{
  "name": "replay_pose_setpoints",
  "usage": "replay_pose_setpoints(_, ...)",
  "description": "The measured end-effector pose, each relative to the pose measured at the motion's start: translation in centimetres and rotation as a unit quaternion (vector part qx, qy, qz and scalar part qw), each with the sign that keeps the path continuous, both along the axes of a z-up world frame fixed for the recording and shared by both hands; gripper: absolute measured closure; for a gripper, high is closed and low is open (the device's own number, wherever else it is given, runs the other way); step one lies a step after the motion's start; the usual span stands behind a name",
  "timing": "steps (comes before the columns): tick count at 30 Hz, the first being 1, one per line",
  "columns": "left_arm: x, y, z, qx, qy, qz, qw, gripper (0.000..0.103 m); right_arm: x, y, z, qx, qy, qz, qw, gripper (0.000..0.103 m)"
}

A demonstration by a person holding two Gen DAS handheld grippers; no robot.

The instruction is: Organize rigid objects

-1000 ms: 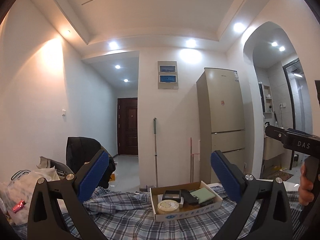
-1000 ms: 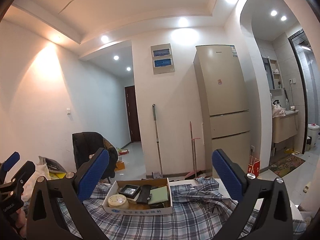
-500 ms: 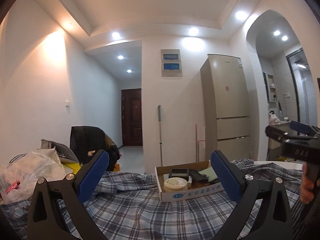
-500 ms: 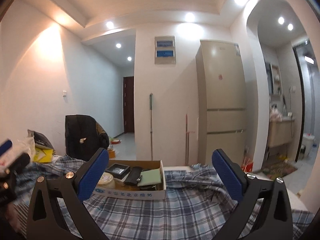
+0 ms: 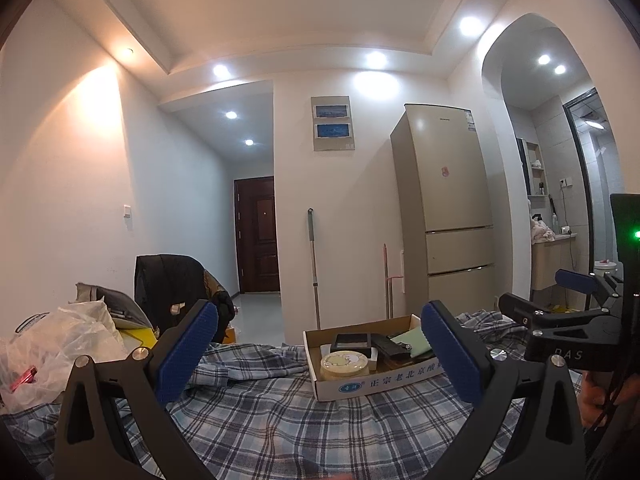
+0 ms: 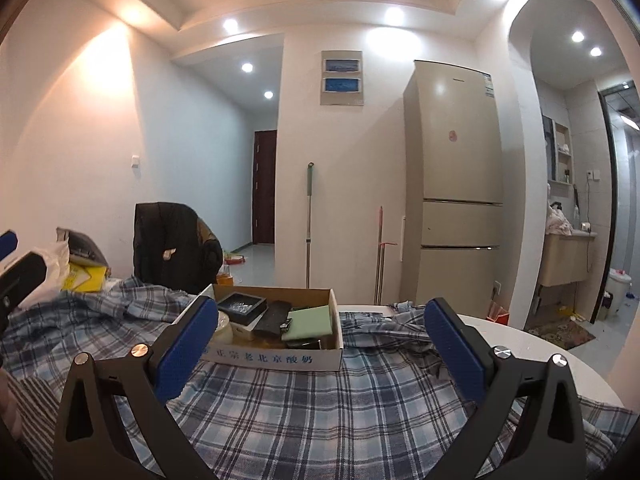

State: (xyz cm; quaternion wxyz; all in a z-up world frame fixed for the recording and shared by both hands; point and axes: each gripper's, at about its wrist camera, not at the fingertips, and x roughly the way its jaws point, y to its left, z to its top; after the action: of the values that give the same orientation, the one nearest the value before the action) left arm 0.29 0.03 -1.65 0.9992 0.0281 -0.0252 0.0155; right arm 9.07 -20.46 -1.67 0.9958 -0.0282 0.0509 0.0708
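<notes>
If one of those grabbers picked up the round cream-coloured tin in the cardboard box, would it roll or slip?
Lying flat, the round tin probably won't roll unless tipped on edge. Its smooth curved side may slip between flat pads. Crowded against neighbours in the cardboard box, it likely leaves little finger room.

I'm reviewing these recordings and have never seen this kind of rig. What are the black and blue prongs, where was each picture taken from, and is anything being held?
There is no robot here: a person holds a hand-held gripper in each hand, and each carries a wide-angle camera looking forward along its jaws. One picture comes from the left gripper, the other from the right gripper. The blue pads are the gripping surfaces. Both jaws stand wide open and hold nothing. Ahead, on a plaid cloth, sits a cardboard box containing a round tin, a black tray, a dark case and a green pad. In the left view, the other gripper shows at the right edge.
</notes>
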Motion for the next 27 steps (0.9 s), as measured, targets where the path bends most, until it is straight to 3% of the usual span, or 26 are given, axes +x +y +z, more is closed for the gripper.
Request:
replay_pose_setpoints(12,0.2,-0.2,-0.2,0.01,0.004,-0.012,0.9999,0.0,-1.8,0.0,0.7,-0.005,-0.04,-0.003,0.999,0.0)
replay_pose_setpoints(27,0.5,0.2,-0.2,0.011,0.014,-0.025,0.9995,0.0,-1.8,0.3,0.8,-0.01,-0.043,-0.003,0.999,0.0)
